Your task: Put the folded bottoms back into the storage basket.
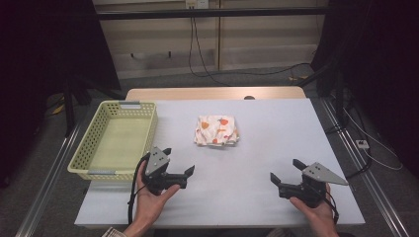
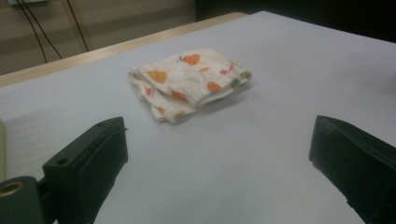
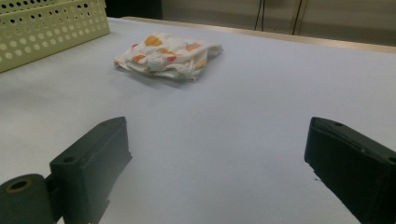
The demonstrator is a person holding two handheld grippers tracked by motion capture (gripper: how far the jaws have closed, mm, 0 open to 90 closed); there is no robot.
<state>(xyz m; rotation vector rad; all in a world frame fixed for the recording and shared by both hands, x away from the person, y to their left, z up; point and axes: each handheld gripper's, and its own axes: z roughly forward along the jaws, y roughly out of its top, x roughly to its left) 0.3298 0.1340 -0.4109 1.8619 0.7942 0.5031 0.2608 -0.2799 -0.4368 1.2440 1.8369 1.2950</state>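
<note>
While my left claw and right claw stand spread, one folded cloth and one basket occupy the tabletop; cloth folds obscured.

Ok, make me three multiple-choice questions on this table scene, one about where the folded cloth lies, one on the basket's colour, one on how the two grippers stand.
1. Where does the white folded cloth with orange prints lie?
A. Inside the basket
B. On the white table top, right of the basket
C. Between the left gripper's jaws

2. What colour is the perforated plastic basket?
A. Pale yellow-green
B. Dark blue
C. Red

3. How do the left gripper and the right gripper stand?
A. Both shut on the cloth
B. One open, one shut
C. Both open and holding nothing

Answers:
1 B, the cloth rests on the bare table beside the basket.
2 A, its walls show pale yellow-green.
3 C, each gripper view shows its jaws wide apart over bare table.
</note>
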